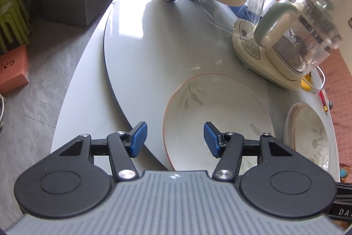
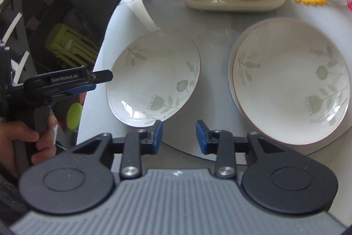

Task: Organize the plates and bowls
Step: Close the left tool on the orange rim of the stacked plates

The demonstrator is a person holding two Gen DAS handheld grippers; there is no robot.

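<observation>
Both floral plates are lying empty — the single plate [image 2: 154, 78] beside the stacked plates [image 2: 290, 85]. The left gripper [image 1: 175, 139] and right gripper [image 2: 179, 136] are gaping wide, gripping nothing. Only the right wrist view is showing the person's hand [image 2: 24, 140] — gripping the left tool's handle.

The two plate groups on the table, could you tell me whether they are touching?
Apart: the right wrist view shows bare table between the single plate and the stack.

I am seeing a white plate [image 2: 154, 78] showing grey-green flowers and a thin orange rim. Right of that plate, a matching stack [image 2: 290, 83] is sitting. Both my tools are wearing blue pads [image 2: 201, 138] on black arms, over a pale grey worktop [image 1: 140, 54].
</observation>
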